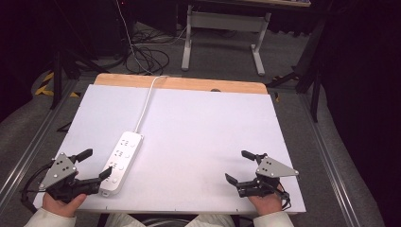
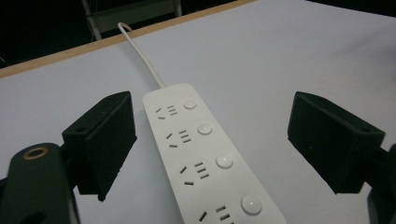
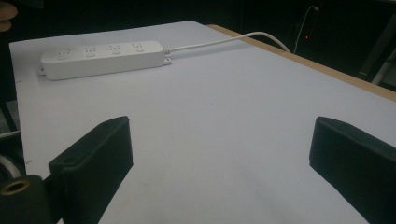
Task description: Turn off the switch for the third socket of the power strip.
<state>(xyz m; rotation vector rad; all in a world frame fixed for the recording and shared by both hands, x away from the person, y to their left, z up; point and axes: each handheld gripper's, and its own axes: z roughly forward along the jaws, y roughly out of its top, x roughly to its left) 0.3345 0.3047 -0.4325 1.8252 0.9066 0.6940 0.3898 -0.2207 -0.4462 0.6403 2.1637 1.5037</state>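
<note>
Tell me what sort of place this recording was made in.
Probably a lab or recording workspace, not a home: a bare white board serves as the work surface, loose cables trail over grey carpet, a plain desk frame stands behind, and dark curtains close in the sides.

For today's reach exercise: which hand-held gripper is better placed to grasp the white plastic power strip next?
Left. The left hand-held gripper is open right beside the white plastic power strip, whose near end lies between its jaws. The right hand-held gripper is open but far across the white table.
</note>
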